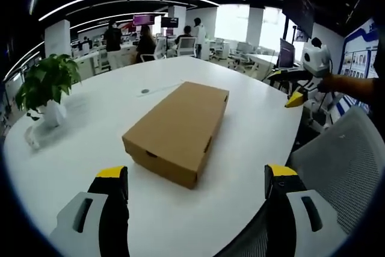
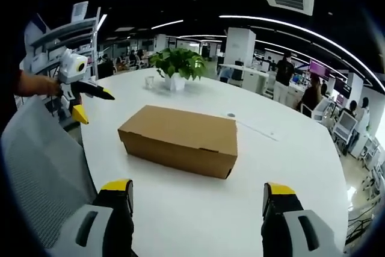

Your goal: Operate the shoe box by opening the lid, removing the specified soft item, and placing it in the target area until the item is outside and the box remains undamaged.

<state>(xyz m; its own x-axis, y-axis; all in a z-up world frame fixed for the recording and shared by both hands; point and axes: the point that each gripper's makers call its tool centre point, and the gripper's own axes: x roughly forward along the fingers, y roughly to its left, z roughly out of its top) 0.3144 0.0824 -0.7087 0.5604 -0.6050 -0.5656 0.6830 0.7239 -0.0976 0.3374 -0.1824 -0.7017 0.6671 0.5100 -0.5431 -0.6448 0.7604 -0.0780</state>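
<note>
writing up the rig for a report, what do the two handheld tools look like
Each tool has two black jaws capped with yellow tips, set in light grey housings with dark slots. The left tool shows this in the left gripper view, the right tool in the right gripper view. Seen from across, each carries a white box body, and its yellow tips stand out against the dark jaws.

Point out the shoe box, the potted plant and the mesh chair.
shoe box [image 1: 180,127], left gripper view, closed lid top.
potted plant [image 2: 177,63], right gripper view, leaves.
mesh chair [image 1: 343,161], left gripper view, grey backrest.
</note>
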